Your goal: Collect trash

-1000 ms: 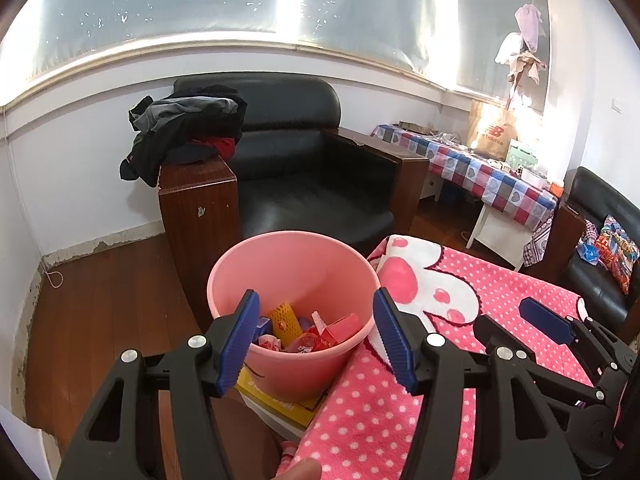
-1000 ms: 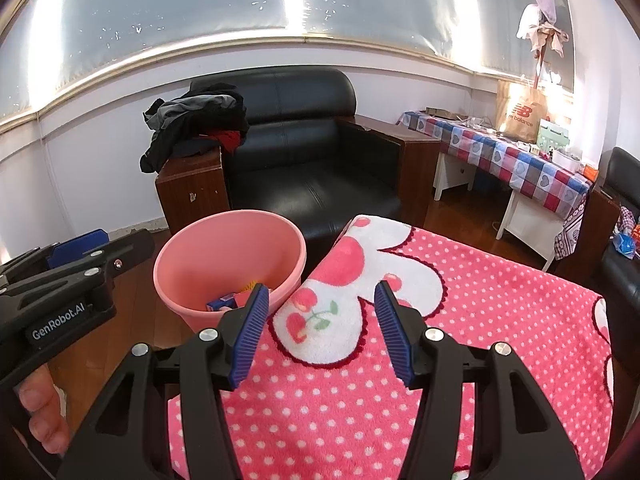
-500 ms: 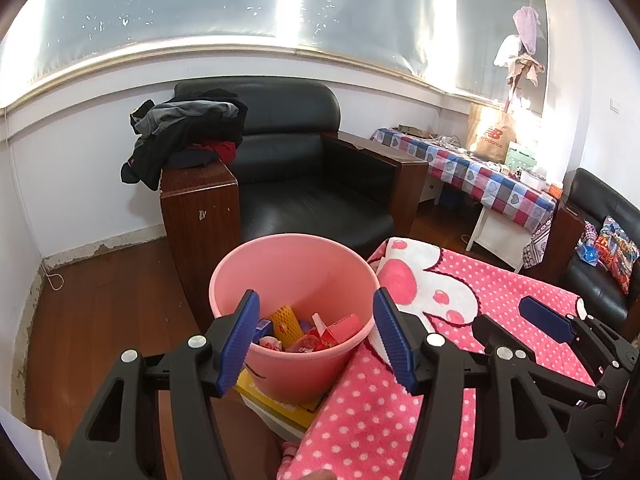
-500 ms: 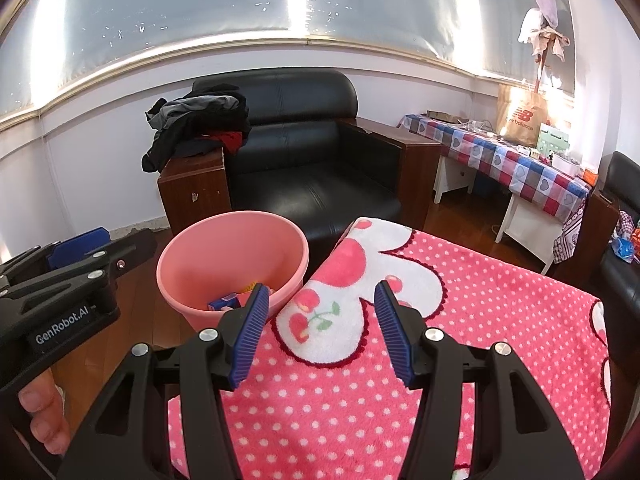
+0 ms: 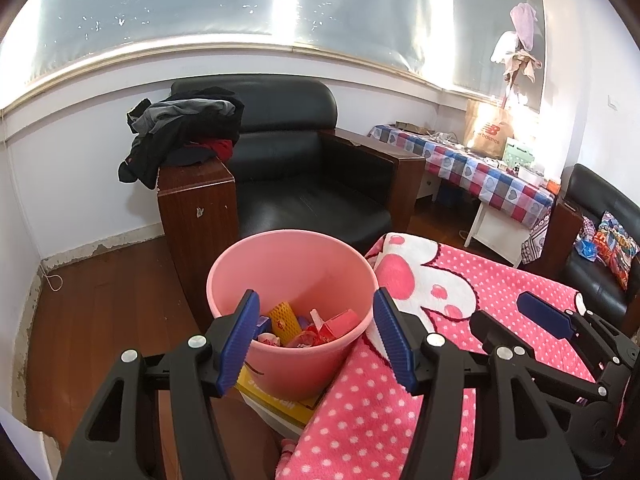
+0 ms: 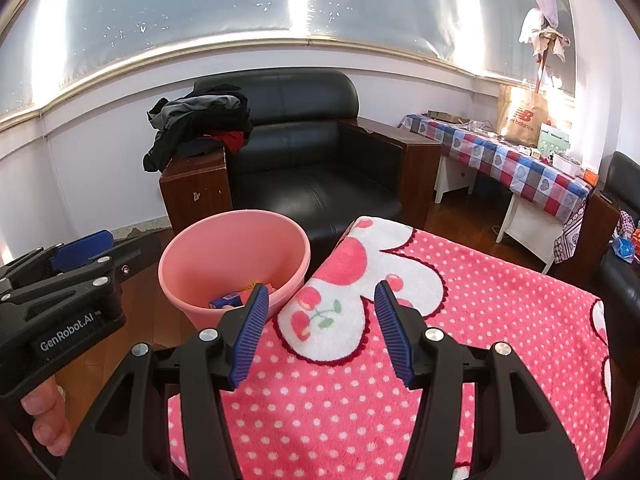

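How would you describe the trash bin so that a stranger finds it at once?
Find the black armchair under the windows. In front of it, beside the pink dotted blanket, stands a round pink bucket. It alone holds wrappers inside.

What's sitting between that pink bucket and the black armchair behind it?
Nothing lies between them: in the right wrist view, only bare wooden floor separates the pink bucket from the black armchair.

A left gripper [image 5: 314, 338] with blue pads spread wide and empty hangs above a pink bucket [image 5: 292, 312] holding wrappers [image 5: 316, 326], which stands on a yellow box [image 5: 276, 398] beside a pink polka-dot blanket [image 5: 460, 320]; the right gripper [image 5: 552, 320] hovers over the blanket, a black armchair [image 5: 300, 176] behind
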Tool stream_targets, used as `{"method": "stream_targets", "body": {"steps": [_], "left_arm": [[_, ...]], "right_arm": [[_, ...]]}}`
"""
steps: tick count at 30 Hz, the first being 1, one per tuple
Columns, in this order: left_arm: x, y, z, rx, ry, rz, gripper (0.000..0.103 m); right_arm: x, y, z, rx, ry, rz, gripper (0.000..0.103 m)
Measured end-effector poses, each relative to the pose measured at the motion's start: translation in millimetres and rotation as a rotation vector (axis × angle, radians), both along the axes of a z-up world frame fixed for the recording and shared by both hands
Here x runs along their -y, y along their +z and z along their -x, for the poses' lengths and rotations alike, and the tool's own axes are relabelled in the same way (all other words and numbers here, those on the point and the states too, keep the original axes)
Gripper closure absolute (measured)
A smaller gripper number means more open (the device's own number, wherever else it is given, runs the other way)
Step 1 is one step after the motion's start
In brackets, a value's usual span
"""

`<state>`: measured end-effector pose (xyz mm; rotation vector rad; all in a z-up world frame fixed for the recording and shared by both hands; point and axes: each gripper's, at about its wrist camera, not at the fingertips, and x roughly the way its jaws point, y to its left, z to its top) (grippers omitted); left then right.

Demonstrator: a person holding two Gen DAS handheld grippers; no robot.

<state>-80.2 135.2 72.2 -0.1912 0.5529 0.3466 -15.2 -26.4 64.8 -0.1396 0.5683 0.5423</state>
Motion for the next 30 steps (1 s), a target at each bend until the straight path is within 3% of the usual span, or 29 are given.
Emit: {"method": "stream_targets", "body": {"steps": [30], "left_arm": [[2, -12, -2, -0.020, -0.006, 0.003, 0.045]], "right_arm": [[-3, -3, 6, -0.006, 0.003, 0.000, 0.047]]}}
